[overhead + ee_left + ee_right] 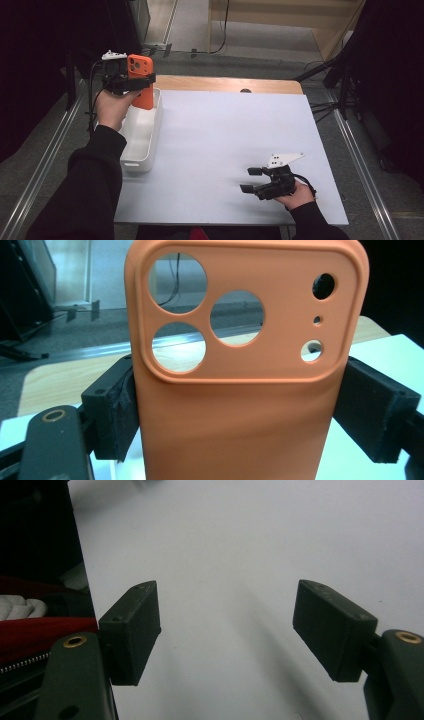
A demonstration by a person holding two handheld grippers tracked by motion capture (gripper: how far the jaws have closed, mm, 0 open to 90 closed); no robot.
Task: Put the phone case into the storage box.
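Note:
An orange phone case (pixel 141 80) with round camera cutouts is held upright above the far end of a white tray (pixel 150 137) at the table's left. My left gripper (pixel 135 80) is shut on it, a jaw pressed to each long side. In the left gripper view the orange phone case (pixel 245 375) stands between the two black pads (pixel 117 415), its back toward the camera. My right gripper (pixel 251 180) rests low near the front right of the white table (pixel 225 135), open. In the right gripper view, that gripper (pixel 227 630) has nothing between its jaws.
The white tray's inside looks bare in the high view. A strip of wooden tabletop (pixel 225 84) runs along the far edge. Dark stands and cables (pixel 340 85) sit off the right side. Grey floor and rails flank the table.

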